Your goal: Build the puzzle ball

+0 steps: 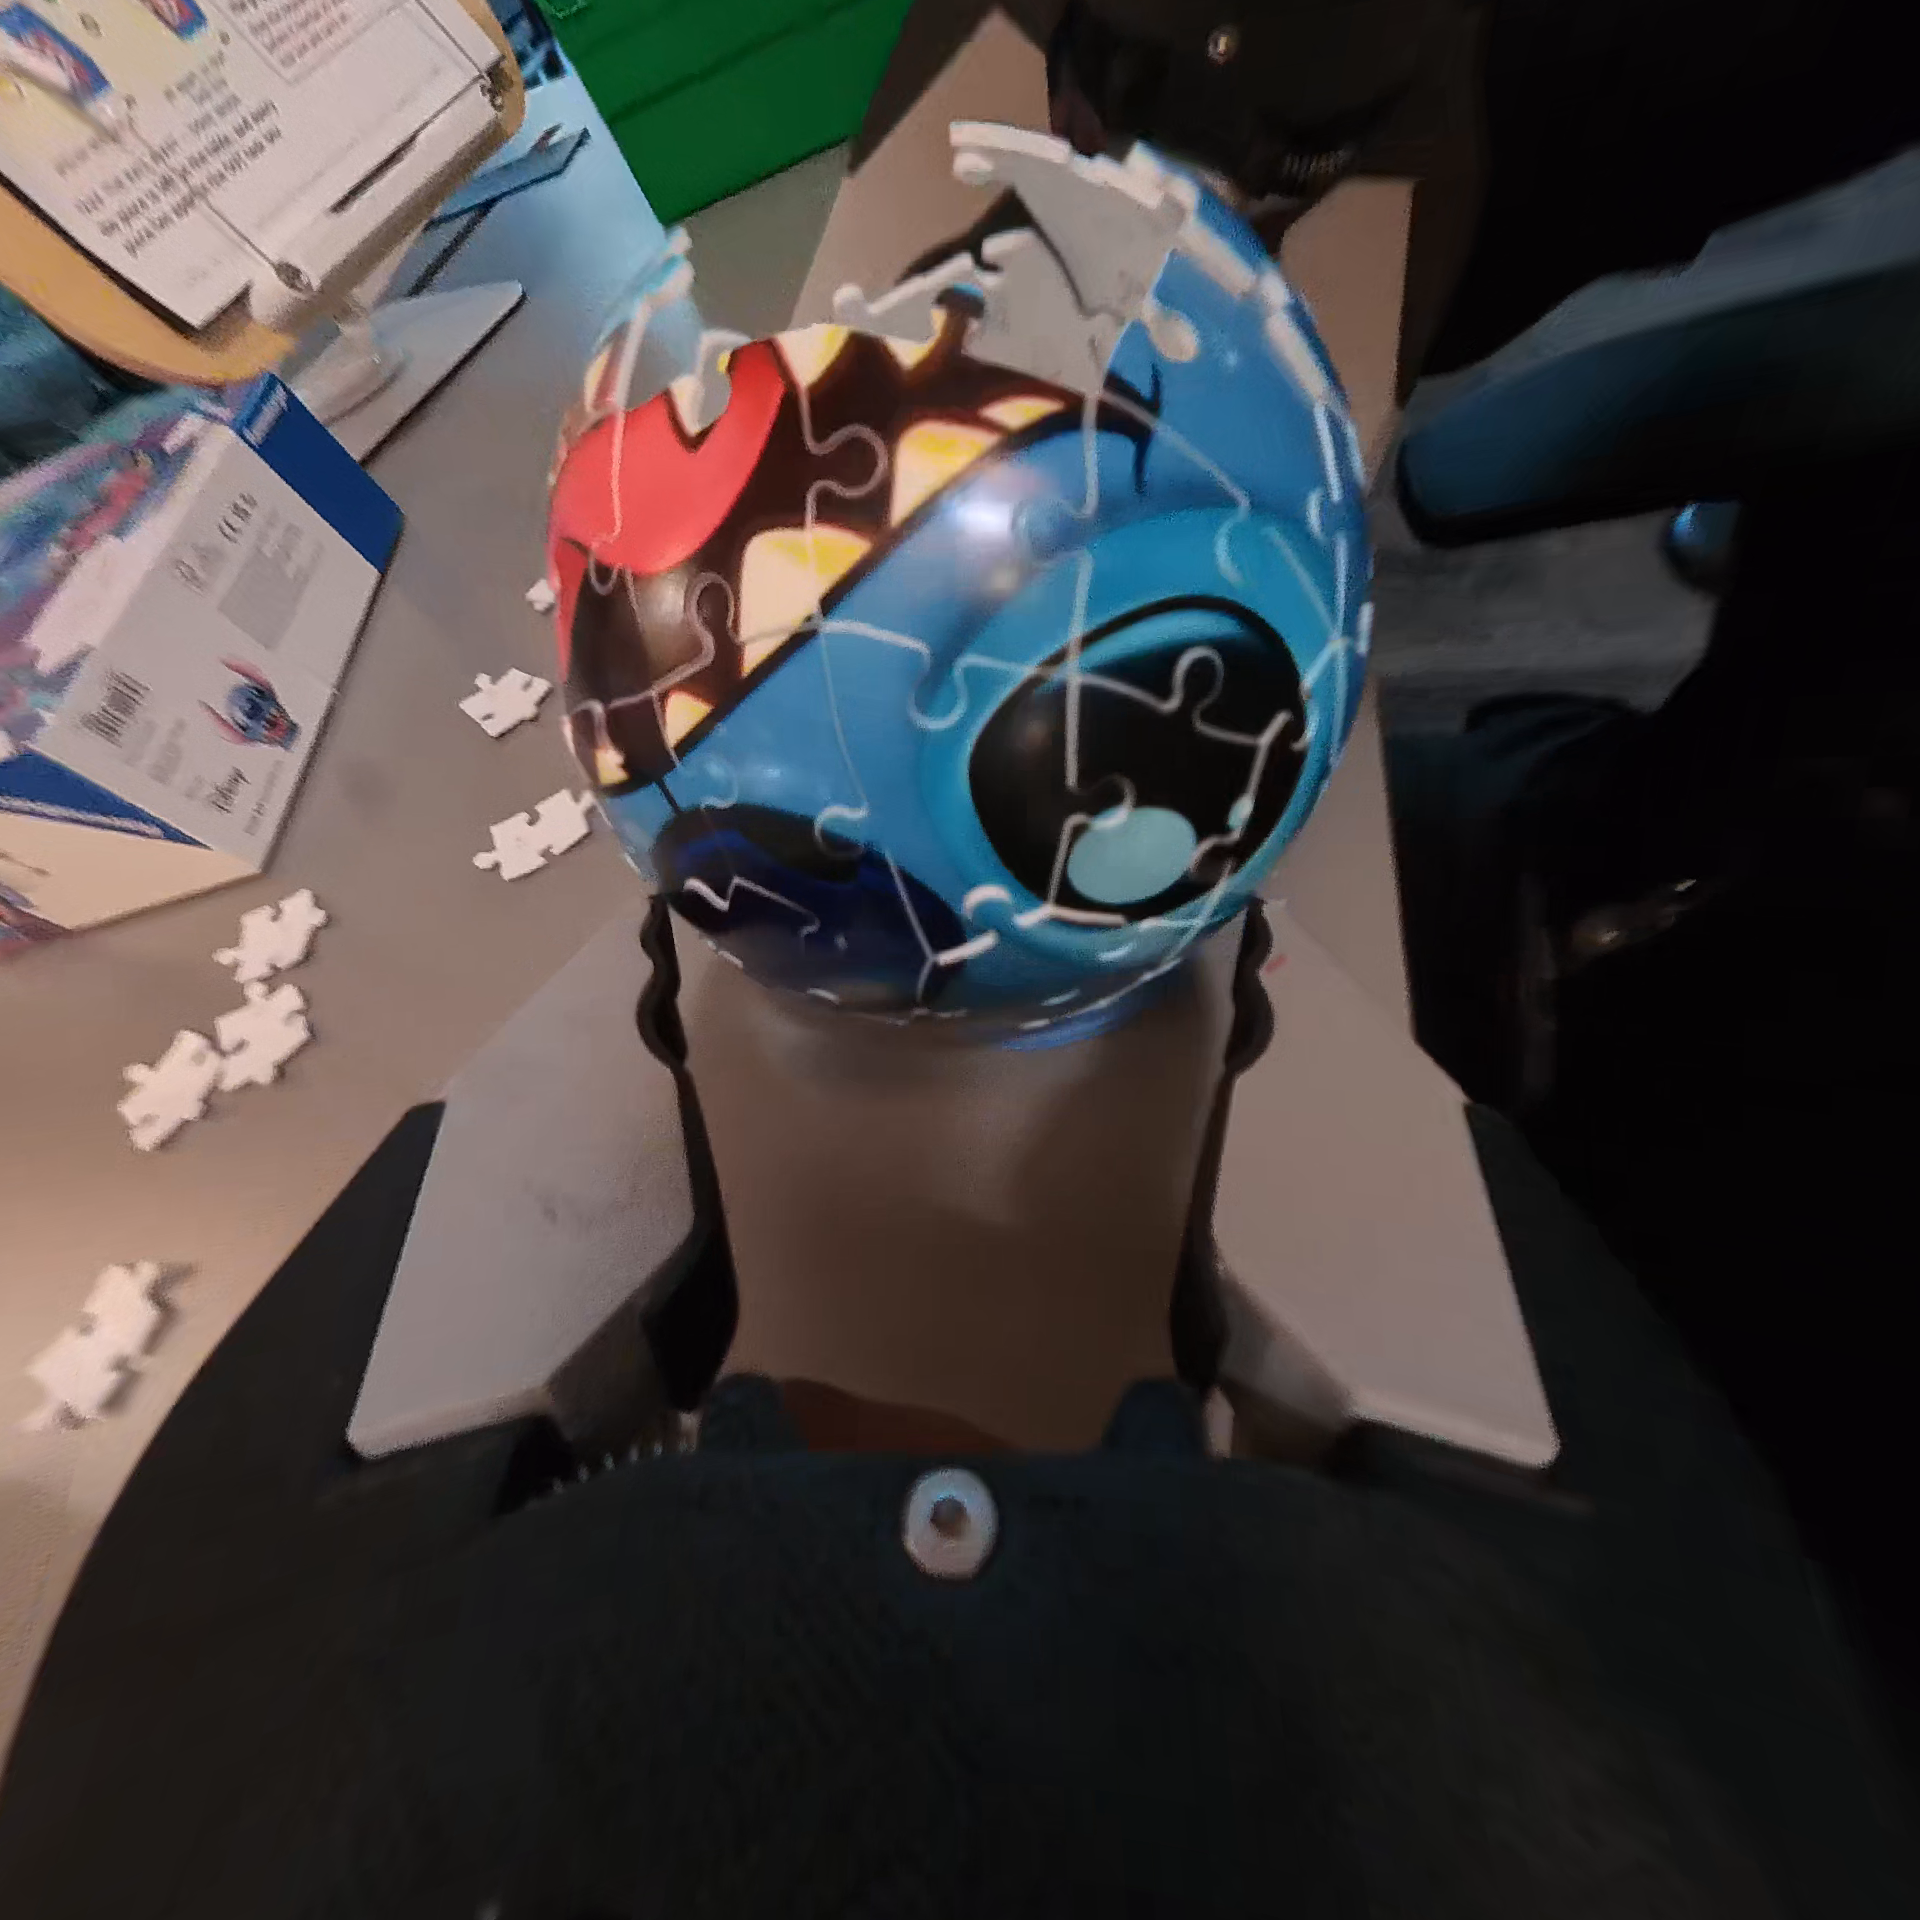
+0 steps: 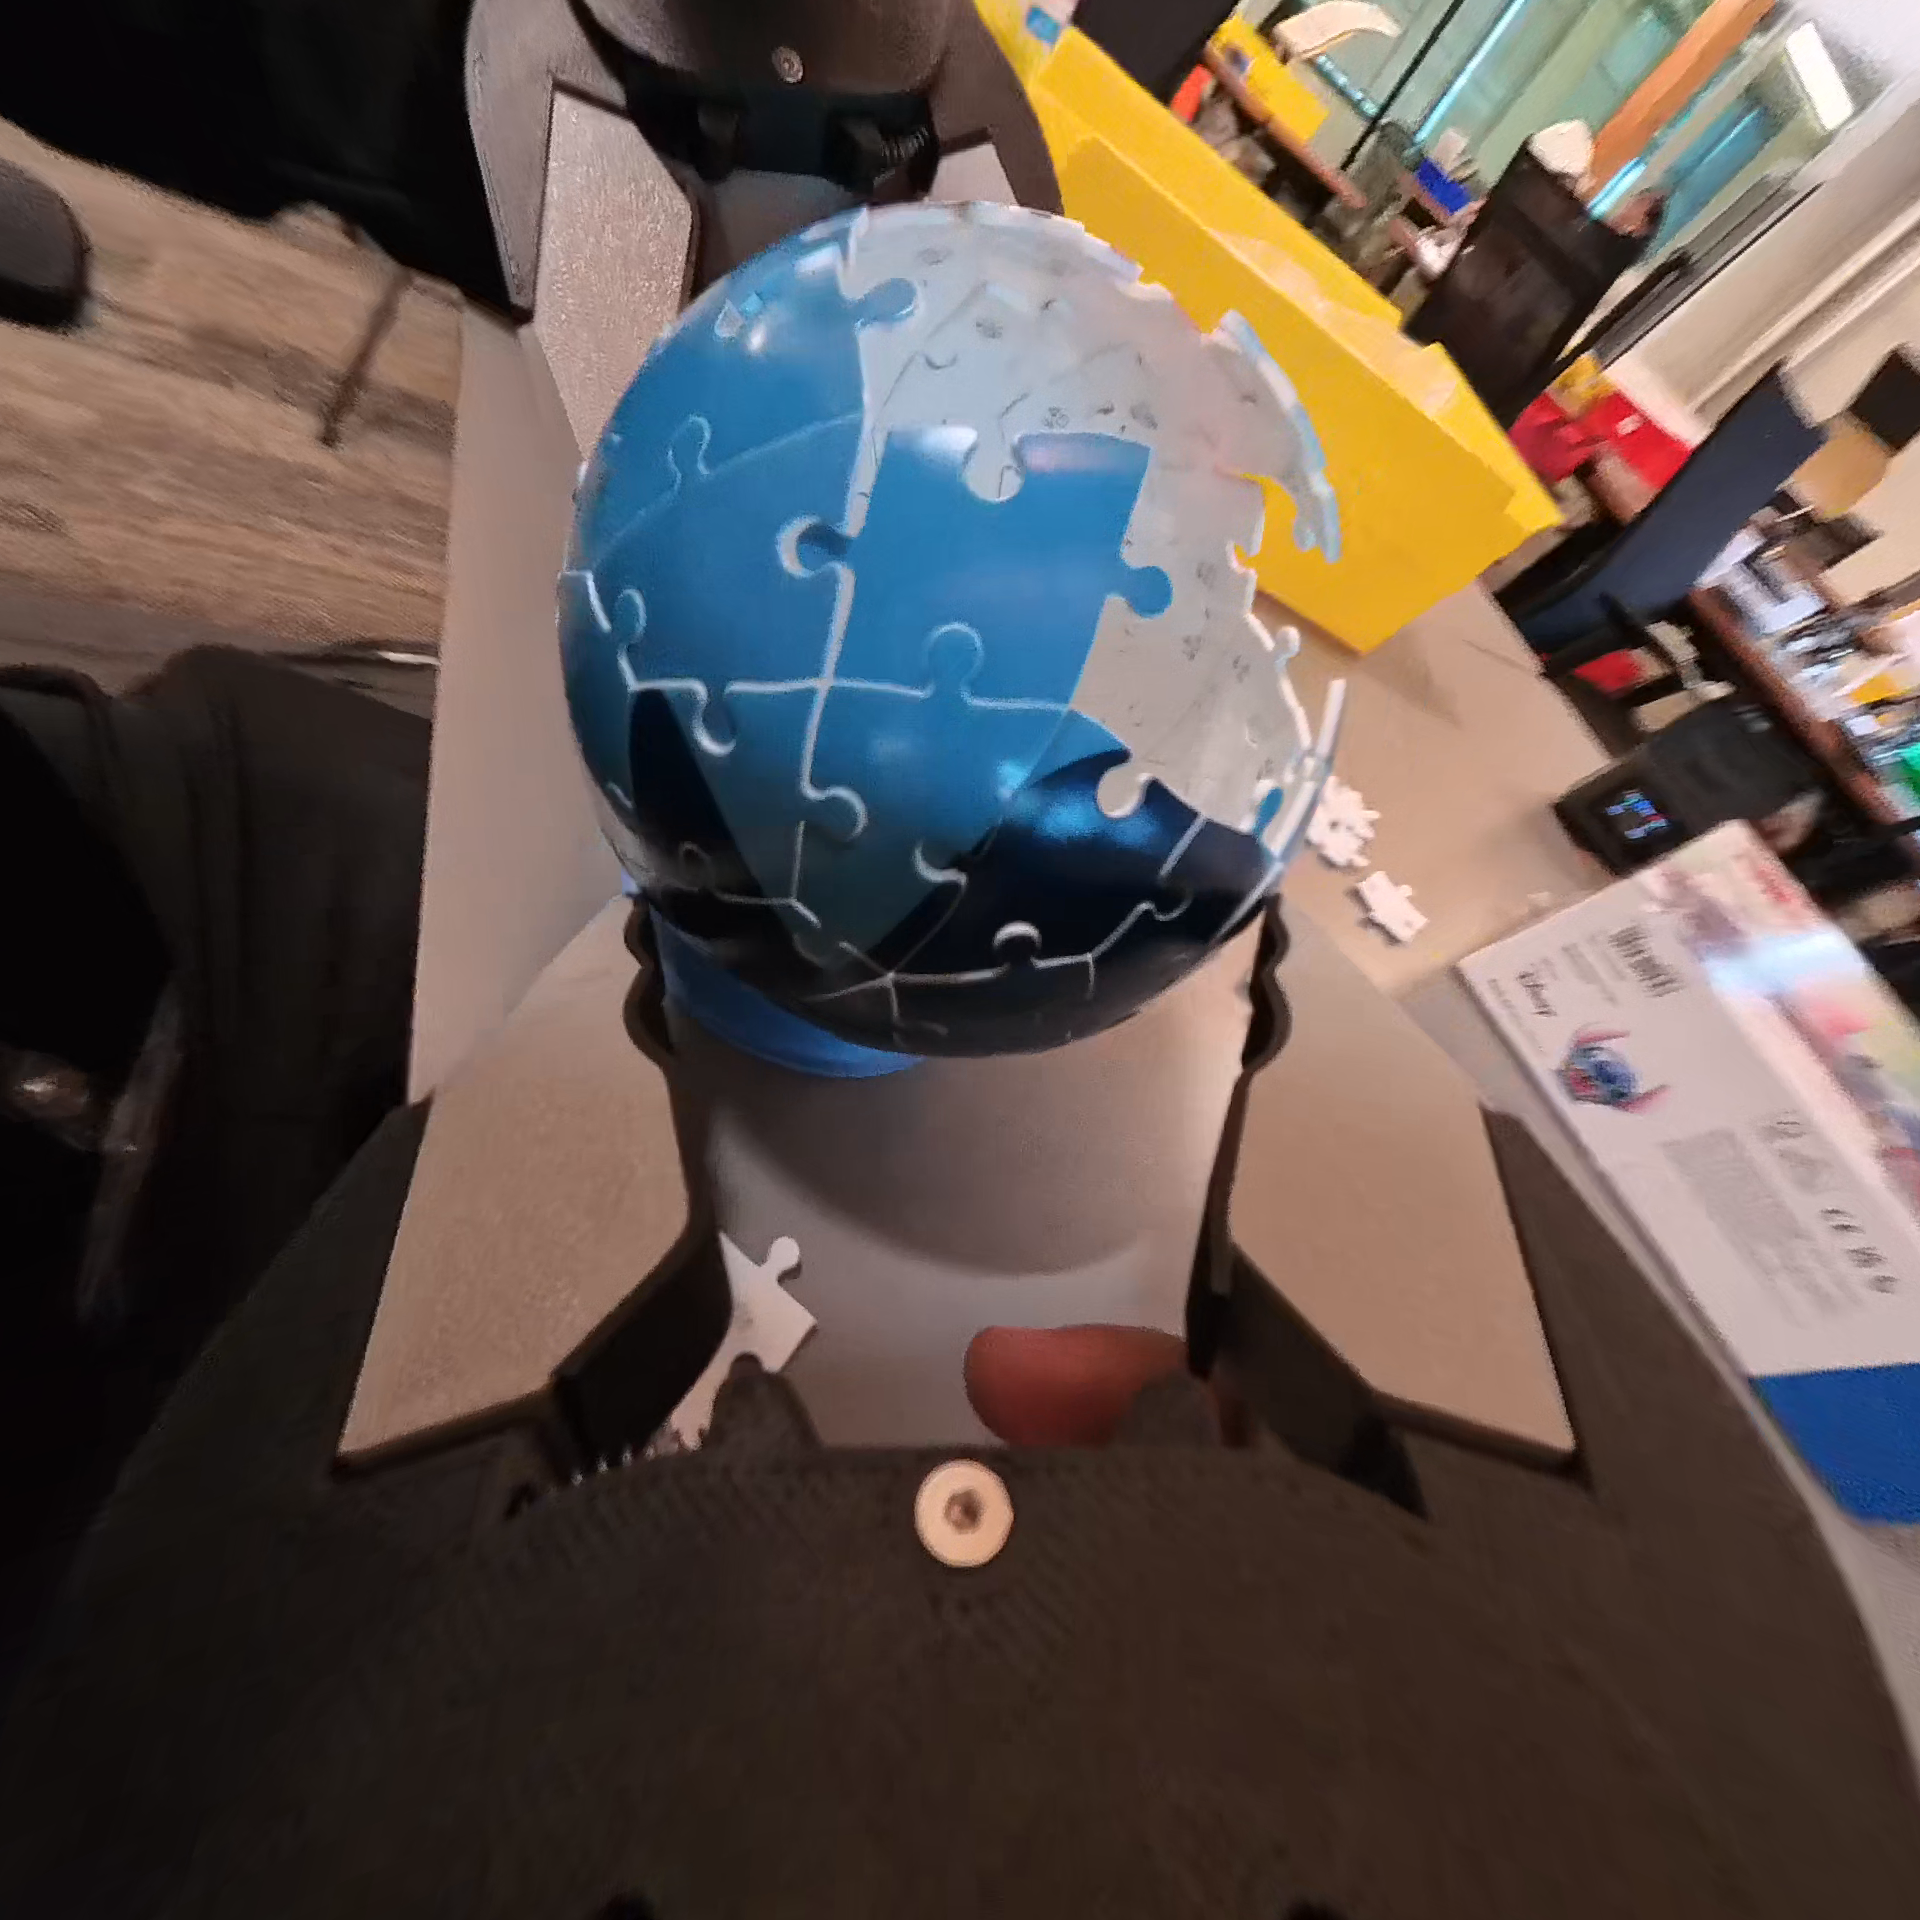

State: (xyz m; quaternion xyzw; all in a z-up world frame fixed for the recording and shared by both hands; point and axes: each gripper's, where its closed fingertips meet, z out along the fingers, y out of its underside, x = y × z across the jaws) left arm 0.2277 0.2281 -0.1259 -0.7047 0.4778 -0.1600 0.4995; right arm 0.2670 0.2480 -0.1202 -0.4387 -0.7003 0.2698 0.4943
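I judged the ball (image 1: 961,665) well over half built: the face side was closed up, but in the right wrist view a wide gap showed the white inner backs of the far pieces (image 2: 1122,499). Loose pieces (image 1: 260,987) lay on the table (image 1: 436,935) for that gap. The ball sat off the table between both grippers. The left gripper (image 1: 956,935) and the right gripper (image 2: 951,956) each held it from opposite sides, jaws spread wide around it and pressed against its shell.
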